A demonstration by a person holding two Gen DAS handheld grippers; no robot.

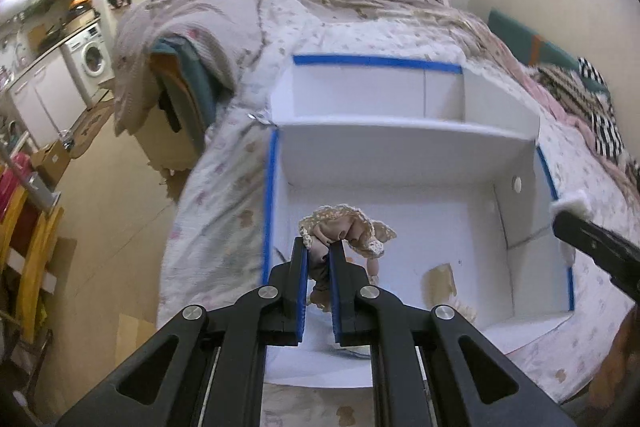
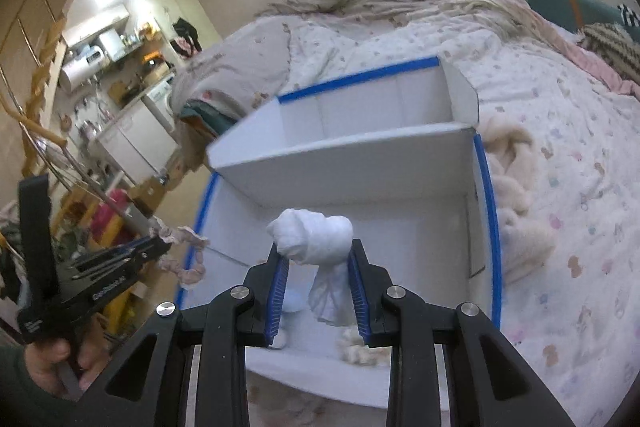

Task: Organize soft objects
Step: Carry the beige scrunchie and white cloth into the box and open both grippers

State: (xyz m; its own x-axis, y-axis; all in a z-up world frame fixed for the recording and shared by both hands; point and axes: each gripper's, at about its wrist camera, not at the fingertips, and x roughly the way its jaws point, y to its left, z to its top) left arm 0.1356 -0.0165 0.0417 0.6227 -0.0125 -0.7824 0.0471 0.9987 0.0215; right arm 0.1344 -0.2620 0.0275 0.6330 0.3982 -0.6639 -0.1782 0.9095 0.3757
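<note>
Left wrist view: left gripper pinches a beige doll; right gripper clamps white cloth above the box. A few items already inside; fluffy pile waits.

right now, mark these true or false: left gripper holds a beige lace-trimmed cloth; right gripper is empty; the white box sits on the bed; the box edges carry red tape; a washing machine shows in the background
1. The left gripper holds a beige lace-trimmed cloth. True.
2. The right gripper is empty. False: it is shut on a white cloth bundle.
3. The white box sits on the bed. True.
4. The box edges carry red tape. False: the tape is blue.
5. A washing machine shows in the background. True.
</note>
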